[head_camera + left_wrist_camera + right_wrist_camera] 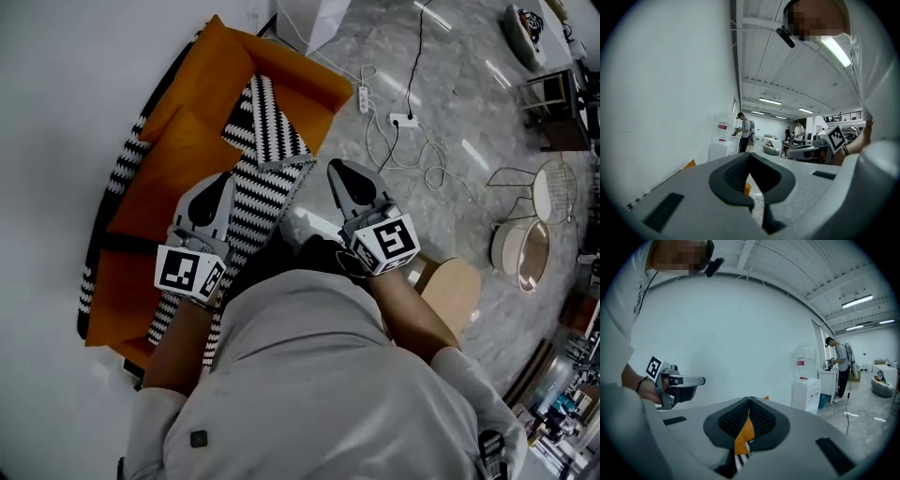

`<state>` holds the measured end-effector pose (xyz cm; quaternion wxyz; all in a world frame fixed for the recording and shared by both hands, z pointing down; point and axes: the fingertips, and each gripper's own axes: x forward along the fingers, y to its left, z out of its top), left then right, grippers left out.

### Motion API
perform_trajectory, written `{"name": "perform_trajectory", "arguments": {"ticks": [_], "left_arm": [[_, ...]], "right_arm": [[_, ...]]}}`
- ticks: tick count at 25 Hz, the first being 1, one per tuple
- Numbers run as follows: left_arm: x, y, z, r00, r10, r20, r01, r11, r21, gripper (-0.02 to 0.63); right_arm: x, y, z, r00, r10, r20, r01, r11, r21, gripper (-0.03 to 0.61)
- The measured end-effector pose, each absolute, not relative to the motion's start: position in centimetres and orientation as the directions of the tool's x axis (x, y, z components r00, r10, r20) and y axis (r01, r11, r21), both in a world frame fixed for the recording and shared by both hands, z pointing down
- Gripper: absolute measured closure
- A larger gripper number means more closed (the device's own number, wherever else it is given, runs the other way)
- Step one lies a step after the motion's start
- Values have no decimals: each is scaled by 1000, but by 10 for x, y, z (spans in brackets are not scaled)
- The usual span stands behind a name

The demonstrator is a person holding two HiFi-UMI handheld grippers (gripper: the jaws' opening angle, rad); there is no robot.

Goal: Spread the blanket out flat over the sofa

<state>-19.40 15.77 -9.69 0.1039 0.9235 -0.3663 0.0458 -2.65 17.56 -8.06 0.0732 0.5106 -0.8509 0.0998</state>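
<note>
Lying as a narrow, partly folded strip across the orange fabric sofa (169, 155), the black-and-white zigzag-striped blanket (267, 122) is far from spread: most of the seat shows bare, so nearly all the work appears left. Above it, the left gripper (223, 183) and right gripper (339, 173) are both pinched closed and empty (orange behind the right pads is sofa beyond). The person's torso (309, 375) hides the blanket's near end; whether the patterned edging (122, 169) along the sofa's far side belongs to it is unclear.
</note>
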Motion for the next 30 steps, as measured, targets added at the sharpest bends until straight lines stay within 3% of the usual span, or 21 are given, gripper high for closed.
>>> {"name": "perform_trajectory", "arguments": {"ticks": [21,30], "left_arm": [[-222,87,61,613,-722,320,-789,-576,213,604],[-216,80,184,594,-699,399,-804,-528,272,604]], "right_arm": [[-97,101,139,-643,-626,441,-760,593,-266,545],[-125,95,283,-678,-503,537,-722,594,-355,443]]}}
